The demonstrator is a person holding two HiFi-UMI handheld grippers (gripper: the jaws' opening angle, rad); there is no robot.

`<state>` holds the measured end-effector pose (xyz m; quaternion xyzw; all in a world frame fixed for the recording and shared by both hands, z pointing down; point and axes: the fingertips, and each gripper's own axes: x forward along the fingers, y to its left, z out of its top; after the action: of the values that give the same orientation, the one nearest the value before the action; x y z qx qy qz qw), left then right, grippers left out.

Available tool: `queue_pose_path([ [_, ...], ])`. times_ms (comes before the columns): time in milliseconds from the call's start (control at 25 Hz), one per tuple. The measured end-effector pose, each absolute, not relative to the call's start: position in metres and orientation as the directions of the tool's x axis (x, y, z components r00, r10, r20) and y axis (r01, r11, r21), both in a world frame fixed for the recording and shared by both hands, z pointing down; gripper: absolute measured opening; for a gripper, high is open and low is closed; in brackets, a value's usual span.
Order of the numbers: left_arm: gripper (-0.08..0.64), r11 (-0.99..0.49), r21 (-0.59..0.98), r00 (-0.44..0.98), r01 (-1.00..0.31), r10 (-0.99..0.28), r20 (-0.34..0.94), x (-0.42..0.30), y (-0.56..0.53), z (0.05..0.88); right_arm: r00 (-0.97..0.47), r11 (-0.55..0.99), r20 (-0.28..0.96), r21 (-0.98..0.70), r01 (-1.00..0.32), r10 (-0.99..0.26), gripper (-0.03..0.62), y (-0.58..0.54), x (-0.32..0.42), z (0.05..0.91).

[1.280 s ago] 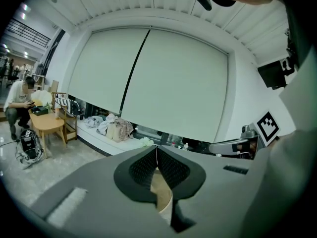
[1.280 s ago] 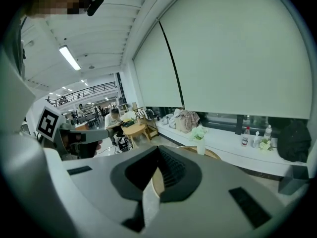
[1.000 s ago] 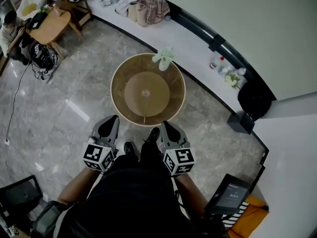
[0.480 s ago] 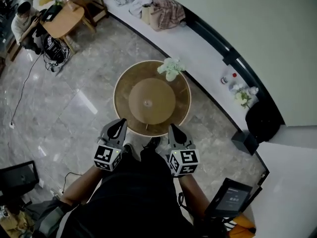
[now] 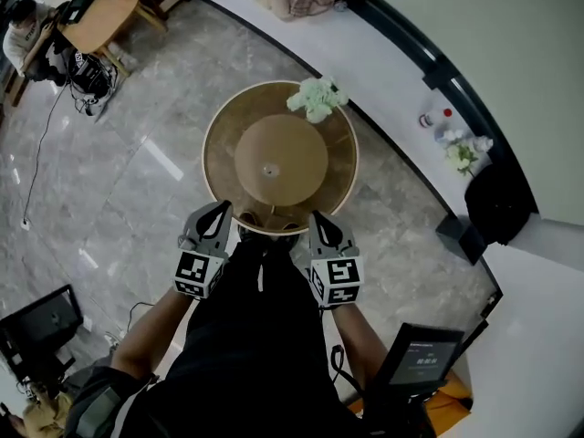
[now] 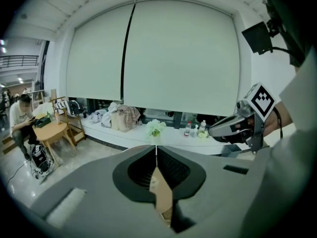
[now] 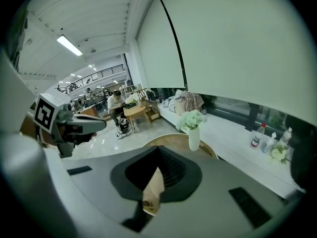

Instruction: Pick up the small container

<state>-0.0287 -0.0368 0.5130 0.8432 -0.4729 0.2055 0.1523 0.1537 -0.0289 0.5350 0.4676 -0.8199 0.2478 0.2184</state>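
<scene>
A round wooden table [image 5: 219,167] carries a raised central disc [image 5: 292,144]. A tiny pale object [image 5: 268,171] sits at the disc's middle, too small to identify. A white vase of pale green flowers [image 5: 318,99] stands at the table's far rim and also shows in the right gripper view [image 7: 193,132]. My left gripper [image 5: 221,210] and right gripper [image 5: 316,217] hover side by side over the table's near edge, both shut and holding nothing. In each gripper view the jaws meet at their tips: left gripper [image 6: 156,148], right gripper [image 7: 158,149].
A long white ledge [image 5: 383,80] runs under the window with bottles [image 5: 436,120], small flowers and piled clothes. A black bin [image 5: 495,199] stands at the right. A person sits at a small wooden table [image 5: 96,12] far left. A screen [image 5: 422,359] stands near my right side.
The round table has come closer. Both grippers have moved from above the floor to its near edge, and both have stayed shut.
</scene>
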Motion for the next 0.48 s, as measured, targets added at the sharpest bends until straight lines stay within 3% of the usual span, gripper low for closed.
queue_pose_path([
  [320,0.022,-0.578,0.126,0.558,-0.806,-0.67,0.491,-0.017,-0.073,0.588,-0.425,0.385,0.64,-0.212,-0.899,-0.64,0.008,-0.049,0.148,0.595],
  [480,0.134,-0.597,0.154,0.574,-0.788,-0.62,0.535,-0.016,-0.087,0.64,-0.42,0.37,0.663,-0.225,-0.901,-0.619,0.008,-0.048,0.138,0.624],
])
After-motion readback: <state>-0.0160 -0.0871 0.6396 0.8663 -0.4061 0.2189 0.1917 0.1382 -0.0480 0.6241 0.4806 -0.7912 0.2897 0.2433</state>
